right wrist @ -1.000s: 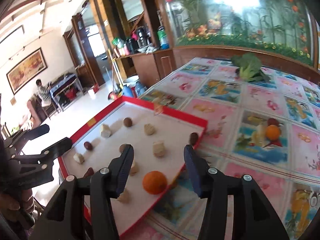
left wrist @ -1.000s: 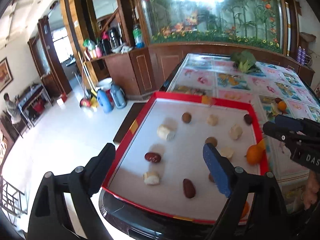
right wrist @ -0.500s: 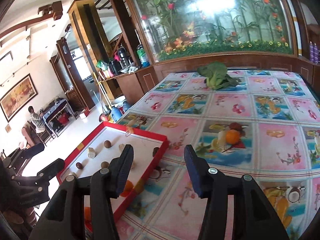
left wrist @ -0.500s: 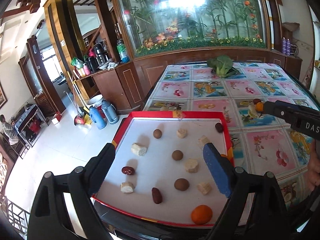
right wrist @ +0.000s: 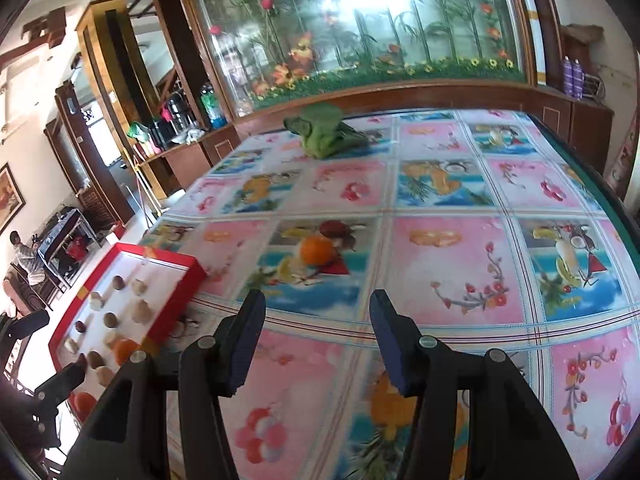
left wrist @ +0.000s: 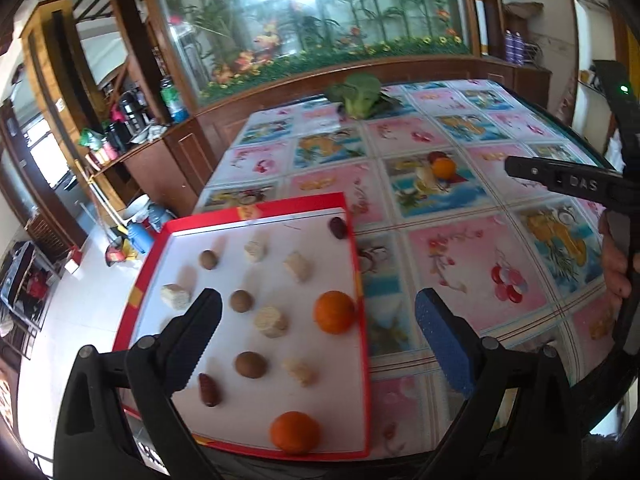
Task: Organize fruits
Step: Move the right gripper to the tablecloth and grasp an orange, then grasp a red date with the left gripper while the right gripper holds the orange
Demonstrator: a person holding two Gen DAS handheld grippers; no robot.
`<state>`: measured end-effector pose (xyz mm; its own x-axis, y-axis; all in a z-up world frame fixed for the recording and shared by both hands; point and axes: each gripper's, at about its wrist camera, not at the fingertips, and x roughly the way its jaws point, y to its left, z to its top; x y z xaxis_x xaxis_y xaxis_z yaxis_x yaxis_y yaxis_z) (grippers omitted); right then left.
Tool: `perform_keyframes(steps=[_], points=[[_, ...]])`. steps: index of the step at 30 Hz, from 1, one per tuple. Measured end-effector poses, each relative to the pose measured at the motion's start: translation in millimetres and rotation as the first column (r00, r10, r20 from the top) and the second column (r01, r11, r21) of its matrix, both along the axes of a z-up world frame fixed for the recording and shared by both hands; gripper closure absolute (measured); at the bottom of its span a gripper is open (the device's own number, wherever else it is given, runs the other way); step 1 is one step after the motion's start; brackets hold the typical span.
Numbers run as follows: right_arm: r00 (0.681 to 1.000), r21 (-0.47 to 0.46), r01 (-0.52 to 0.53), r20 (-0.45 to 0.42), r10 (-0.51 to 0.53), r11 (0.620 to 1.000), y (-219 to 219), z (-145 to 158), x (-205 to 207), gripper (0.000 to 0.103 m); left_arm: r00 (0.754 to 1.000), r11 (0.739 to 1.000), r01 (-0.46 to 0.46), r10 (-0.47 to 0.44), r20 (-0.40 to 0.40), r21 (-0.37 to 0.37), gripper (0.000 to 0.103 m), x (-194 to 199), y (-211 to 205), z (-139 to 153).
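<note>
The left hand-held gripper (left wrist: 316,336) hangs over the near right part of a red-rimmed tray (left wrist: 362,320) that lies at the left edge of the surface (left wrist: 480,264), which is covered with a cloth printed in pink and blue fruit squares. Its jaws have just been opening wider and stand far apart with nothing between them. On the tray's white floor lie two oranges, one by the right rim (left wrist: 334,312) and one at the near edge (left wrist: 295,432), together with three round brown fruits (left wrist: 250,365), several pale chunks (left wrist: 271,321) and dark red dates, one (left wrist: 208,389) near the left finger and another (left wrist: 338,227) in the far right corner. A third orange (right wrist: 316,250) sits out on the cloth, well apart from the tray, just beside a dark red fruit (right wrist: 331,227). The right hand-held gripper (right wrist: 316,340) is held above the cloth nearer than that orange, its jaws partly apart and empty, touching nothing. A leafy green vegetable (right wrist: 324,132) lies at the far side of the surface, before a wooden cabinet with a painted glass panel (right wrist: 360,24). A person (right wrist: 24,256) sits far off at the left of the room.
</note>
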<state>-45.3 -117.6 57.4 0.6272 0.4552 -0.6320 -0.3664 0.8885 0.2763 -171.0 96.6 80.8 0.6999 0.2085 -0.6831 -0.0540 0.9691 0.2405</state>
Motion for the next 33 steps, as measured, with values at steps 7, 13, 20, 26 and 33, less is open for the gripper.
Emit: perform_keyframes(steps=[7,13,20,26,33], points=[[0.996,0.001,-0.047,-0.075,0.047,0.999,34.3,-12.3,47.7,0.049,0.999,0.999,0.044,-0.044,-0.025,-0.007,0.006,16.4,-15.3,-1.3],[0.992,-0.079,0.005,-0.126,-0.015,0.997,57.3,-33.4,84.9,0.057,0.998,0.999,0.042,-0.042,-0.044,-0.006,0.006,28.9,-15.5,0.0],[0.989,-0.101,-0.069,-0.136,0.054,0.993,57.3,-36.9,83.9,0.073,0.999,0.998,0.050,-0.049,-0.020,0.030,0.006,62.5,-26.2,9.9],[0.978,-0.016,0.046,-0.205,-0.048,0.999,-0.9,-30.4,105.7,0.073,0.996,0.997,0.079,-0.078,-0.034,0.017,0.006,120.7,-46.7,5.1],[0.944,0.105,0.250,-0.247,-0.218,0.963,-82.0,-25.0,124.9,0.073,0.989,0.990,0.121,-0.126,-0.071,-0.072,0.006,205.4,-82.5,-27.1]])
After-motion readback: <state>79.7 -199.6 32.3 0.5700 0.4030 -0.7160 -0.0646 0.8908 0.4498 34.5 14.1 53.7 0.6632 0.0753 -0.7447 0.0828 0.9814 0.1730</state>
